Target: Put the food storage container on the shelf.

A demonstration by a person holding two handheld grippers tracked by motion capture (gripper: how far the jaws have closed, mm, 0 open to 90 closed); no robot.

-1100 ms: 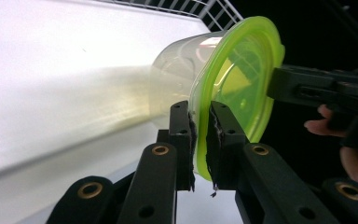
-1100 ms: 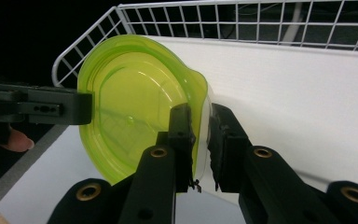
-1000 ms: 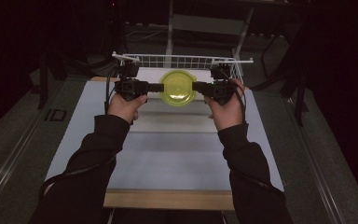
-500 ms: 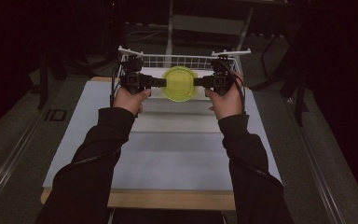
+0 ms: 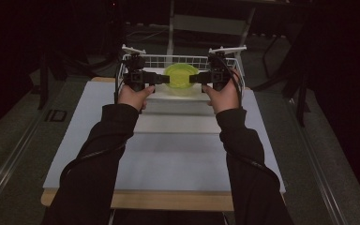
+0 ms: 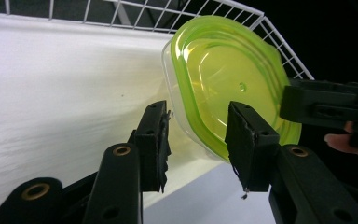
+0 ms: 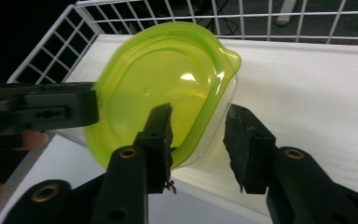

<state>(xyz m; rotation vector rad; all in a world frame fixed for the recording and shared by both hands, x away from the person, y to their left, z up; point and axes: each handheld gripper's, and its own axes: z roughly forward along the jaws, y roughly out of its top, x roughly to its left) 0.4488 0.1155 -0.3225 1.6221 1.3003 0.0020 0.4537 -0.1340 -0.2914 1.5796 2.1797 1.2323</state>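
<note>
A clear tub with a lime-green lid [image 5: 180, 77] hangs between my two grippers, over the white wire basket [image 5: 180, 57] at the table's far end. My left gripper [image 5: 166, 78] clamps its left edge and my right gripper [image 5: 192, 78] its right edge. In the left gripper view, the jaws of the left gripper [image 6: 196, 135] pinch the tub's [image 6: 223, 84] rim, one on the clear wall, one on the lid. The right gripper view shows the right gripper [image 7: 198, 135] gripping the tub [image 7: 163, 79] the same way. The tub is tilted in both gripper views.
The basket's wire walls [image 6: 135, 9] [image 7: 261, 16] surround a white liner [image 6: 65, 84] beneath the tub. A pale blue-grey table top [image 5: 178, 154] stretches toward the person, whose dark sleeves [image 5: 108, 140] lie over it. Dark floor and stands surround the table.
Both hands have carried the tub forward, away from the person, from above the table's far part to over the wire basket. The grip on it is unchanged.
</note>
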